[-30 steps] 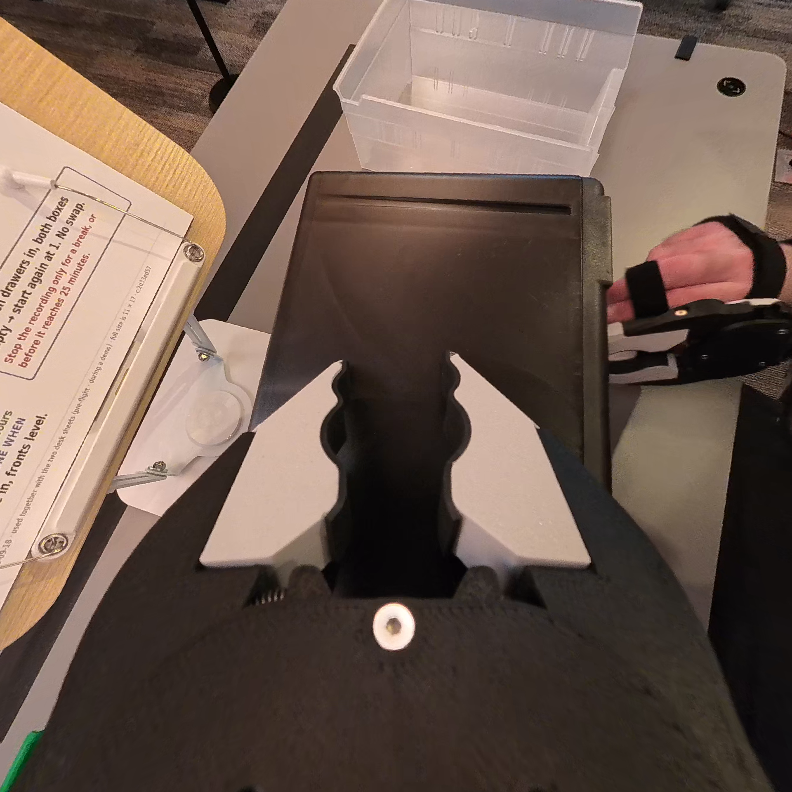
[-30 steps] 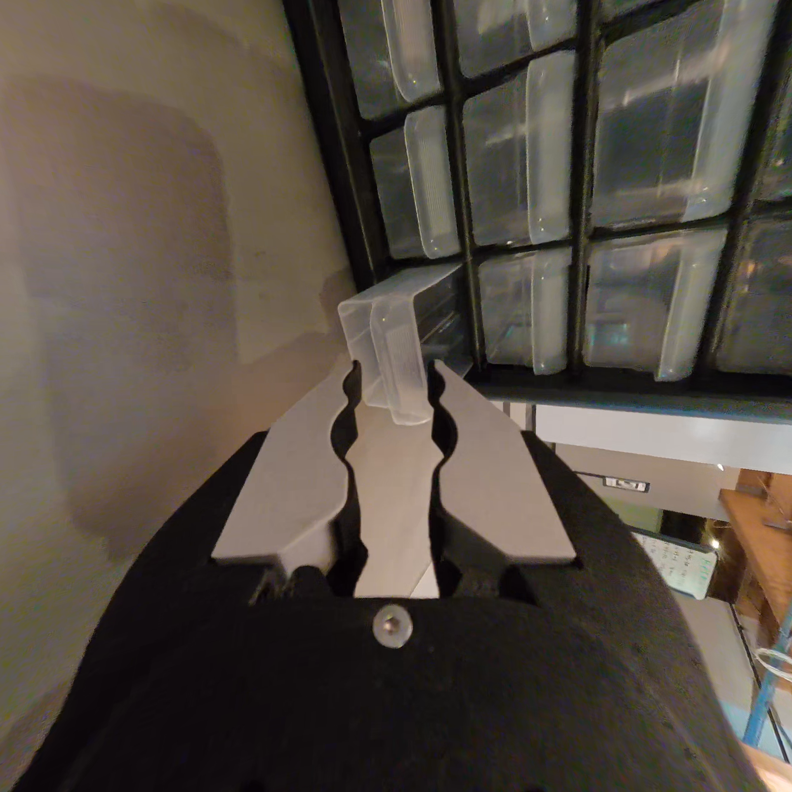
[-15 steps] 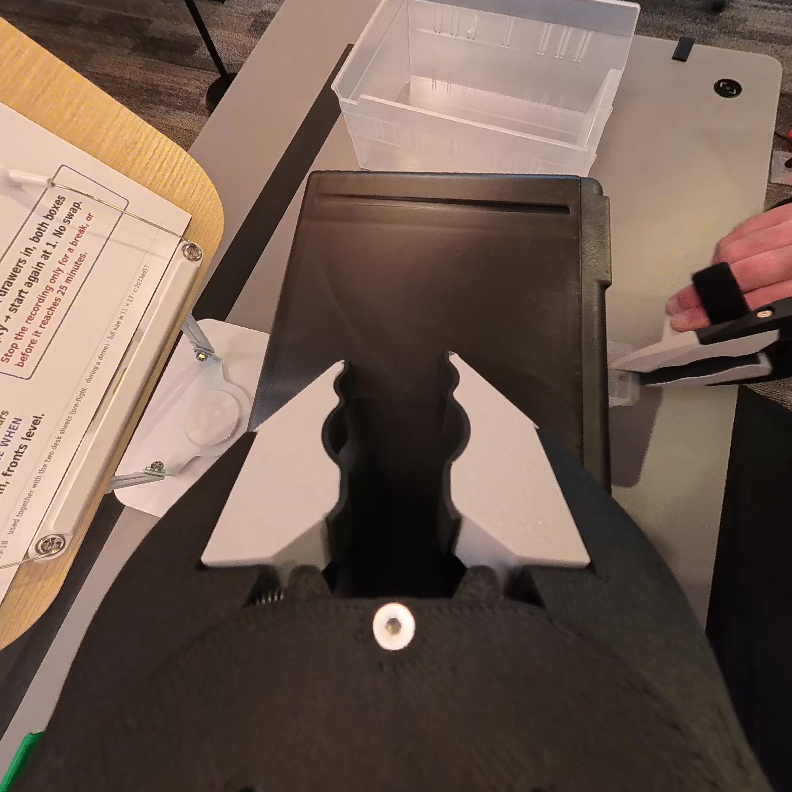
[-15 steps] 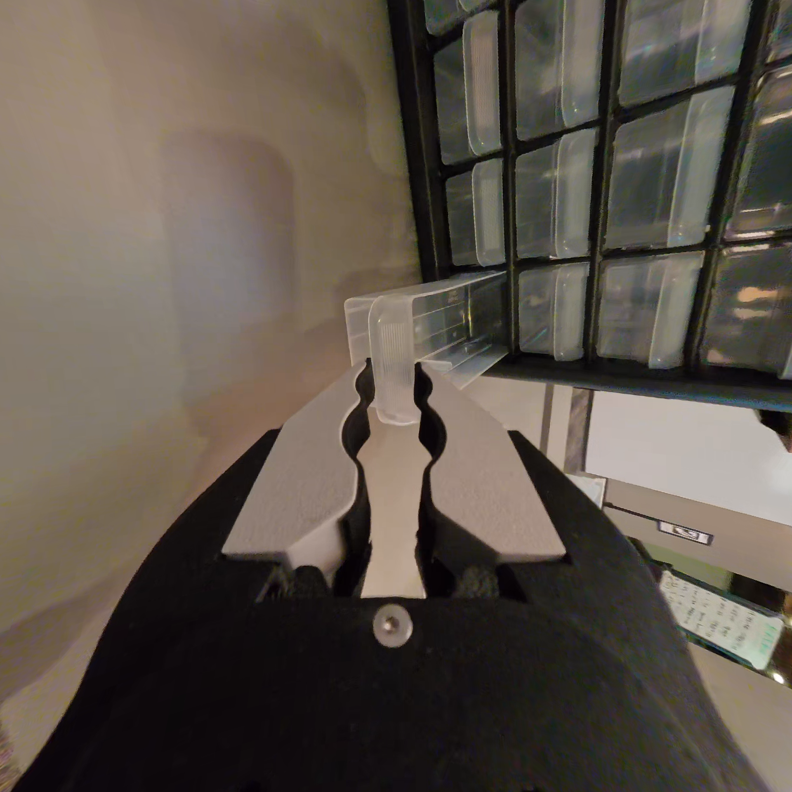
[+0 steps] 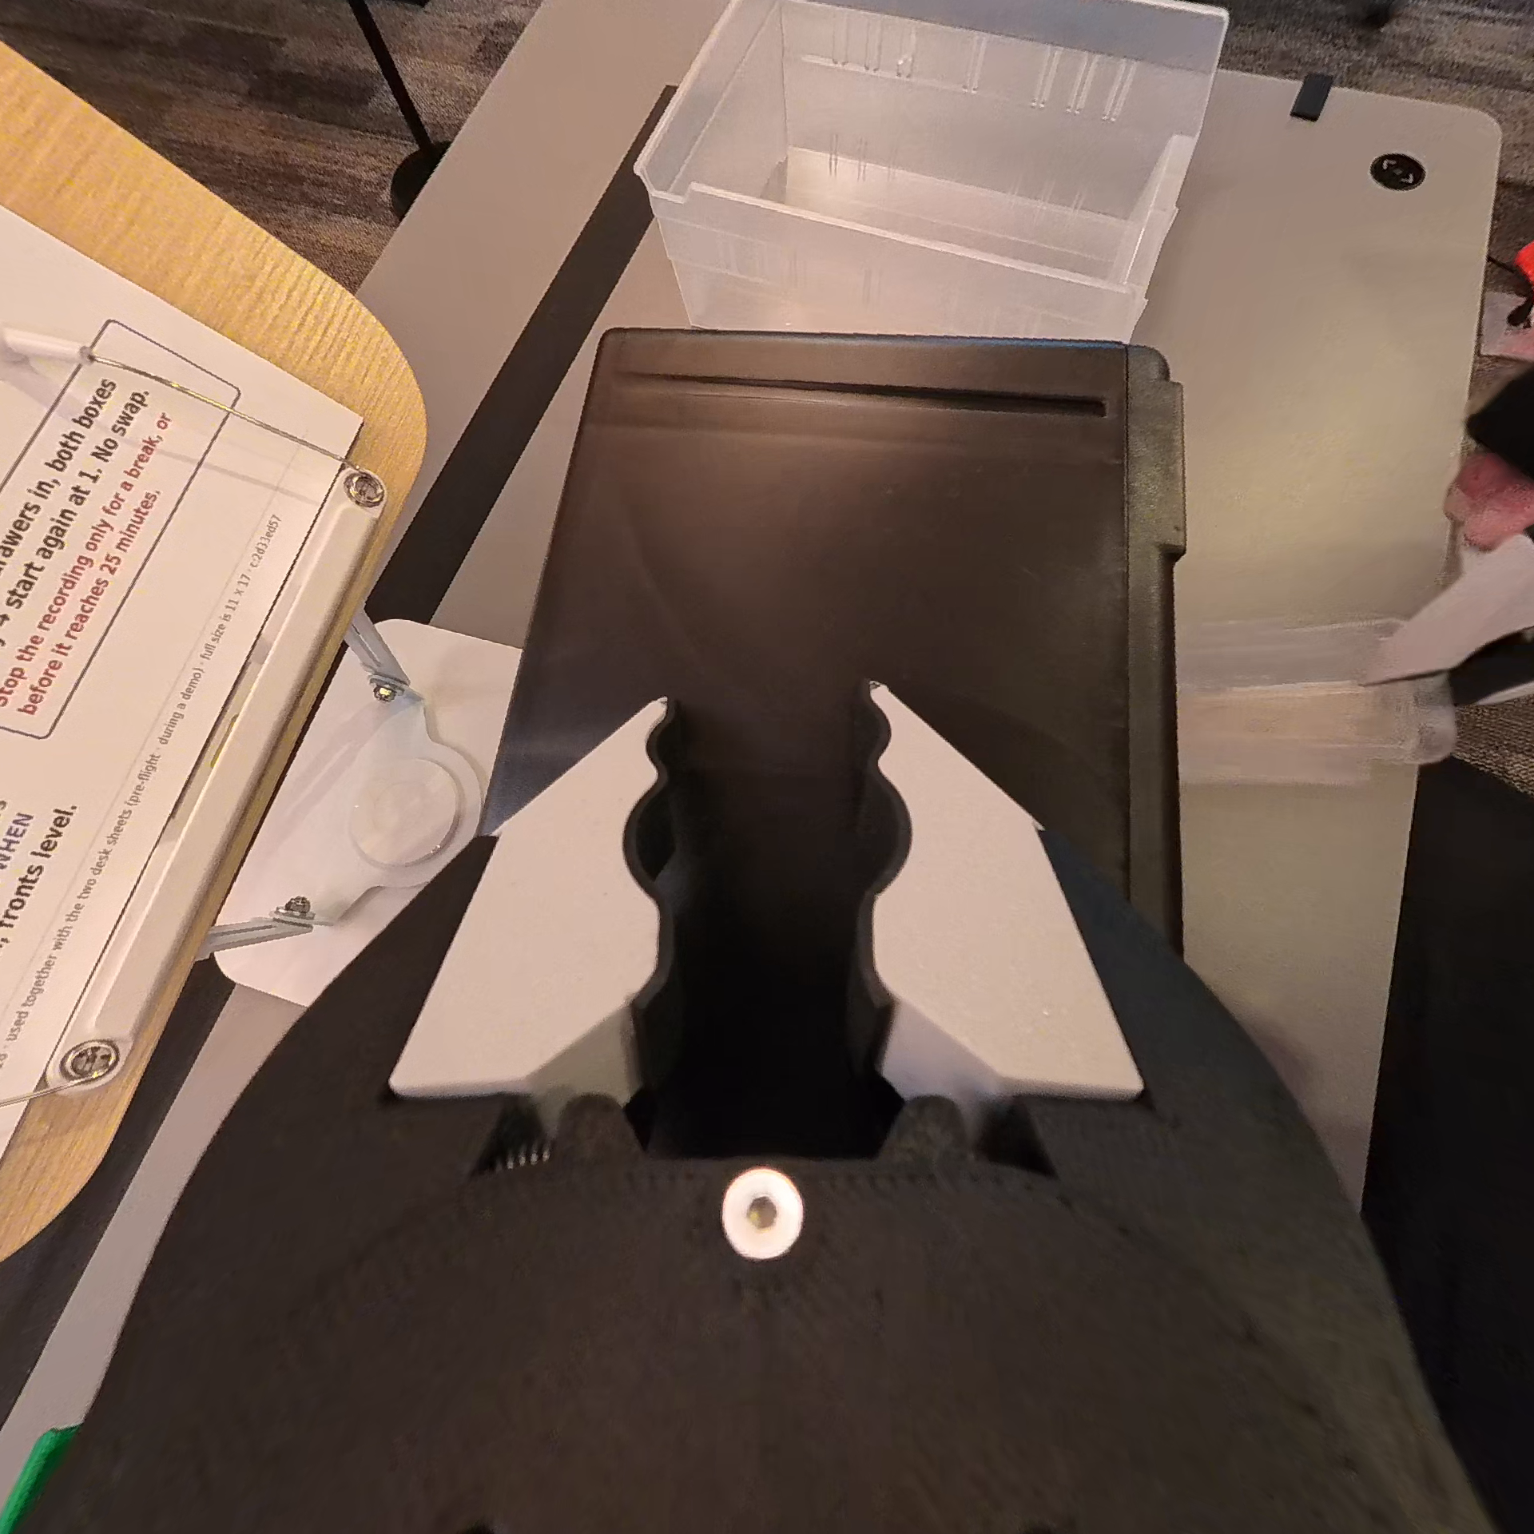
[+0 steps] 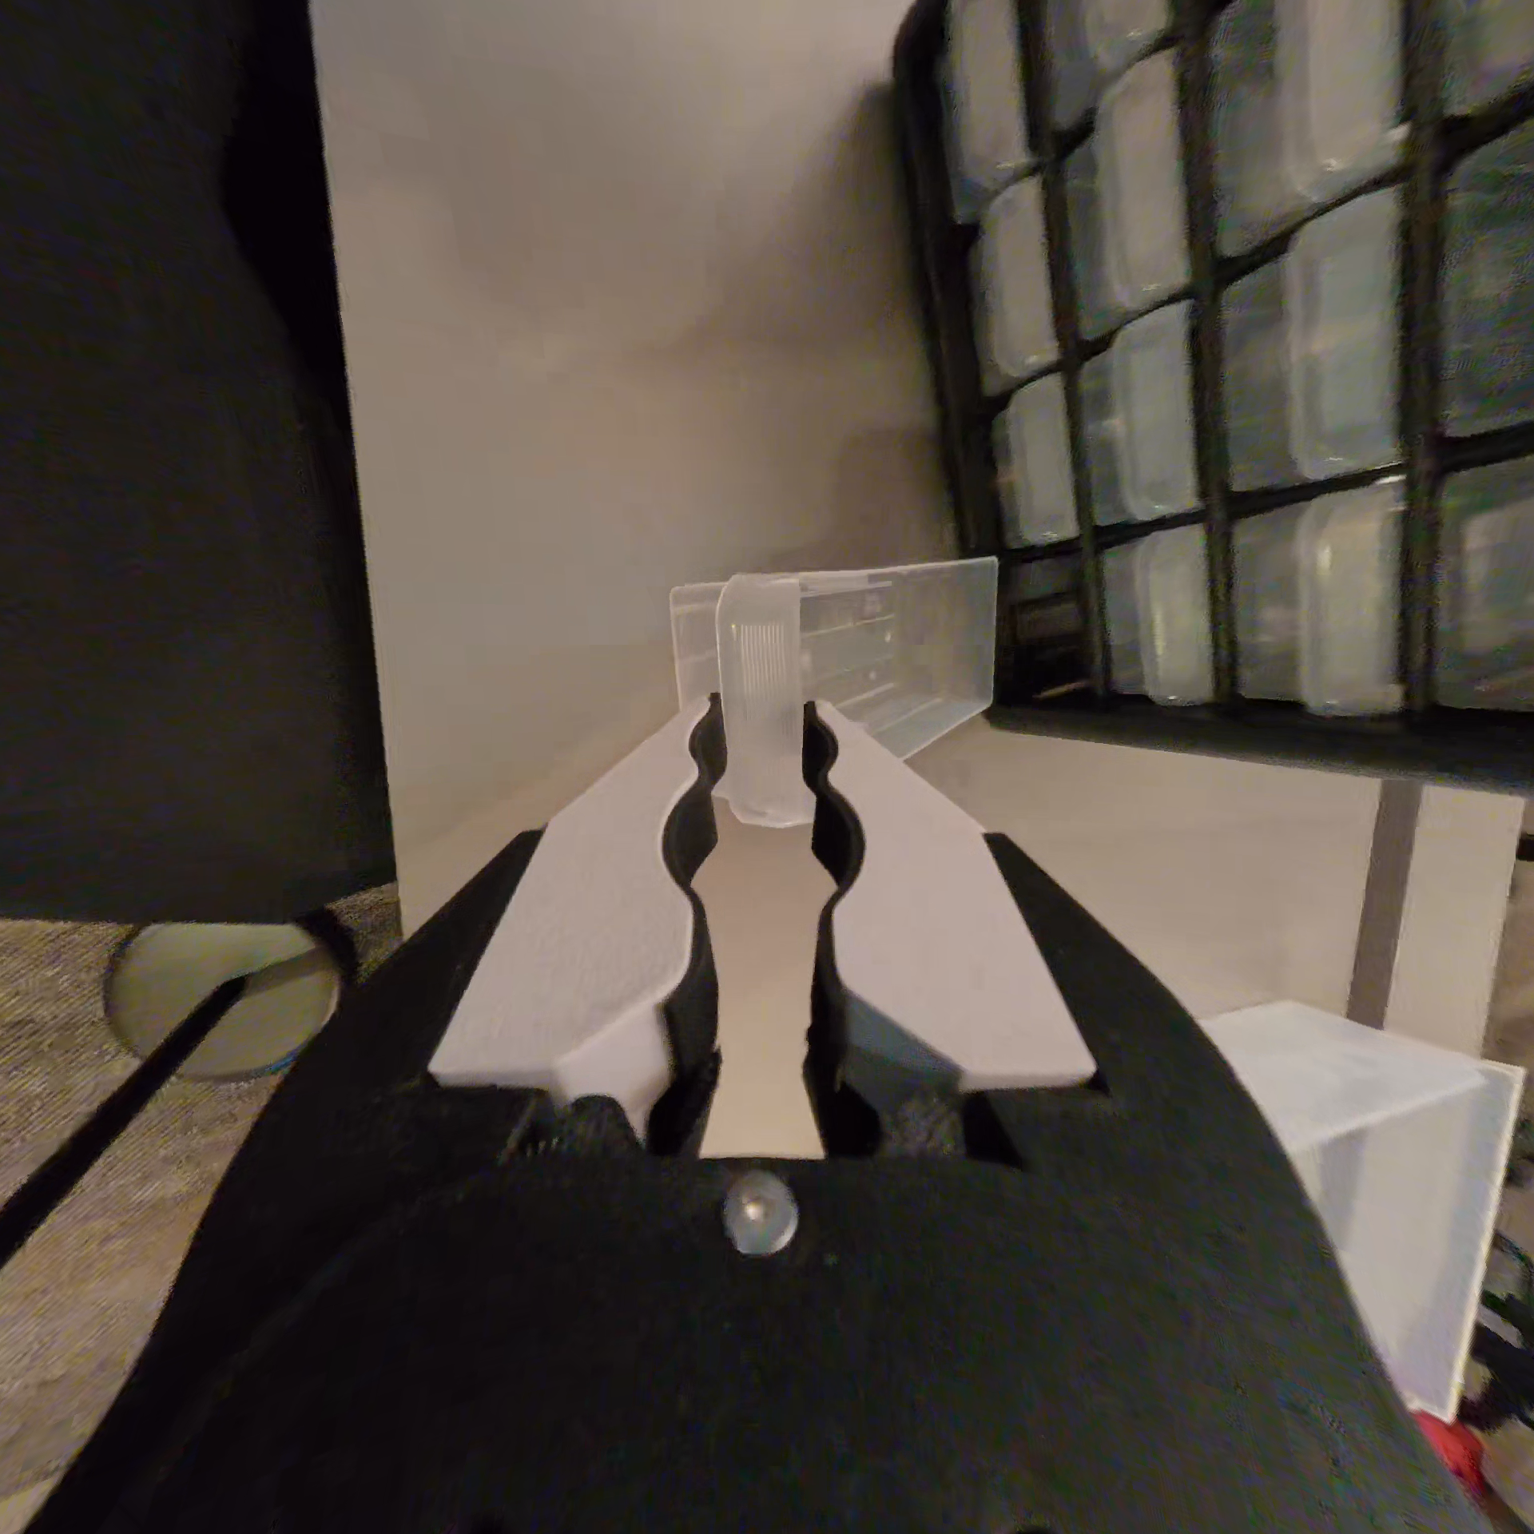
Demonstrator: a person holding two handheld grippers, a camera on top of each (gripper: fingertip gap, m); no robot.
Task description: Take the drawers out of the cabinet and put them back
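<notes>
Small drawer withdrawal: right claw on the pull tab, left claw steadying the cabinet.

My right claw is closed on the ribbed tab of the small clear plastic drawer, which looks just clear of its corner slot in the black grid-front cabinet. I judge it best to keep the pull straight along the slot axis and level, since a tab-only grip lets the body sag. My left claw stands wide apart, holding nothing, over the cabinet top. Beyond the cabinet, toward the far edge of the grey worktop, a large clear plastic bin takes up set-down space. A printed sheet lies on the wooden table at left.
</notes>
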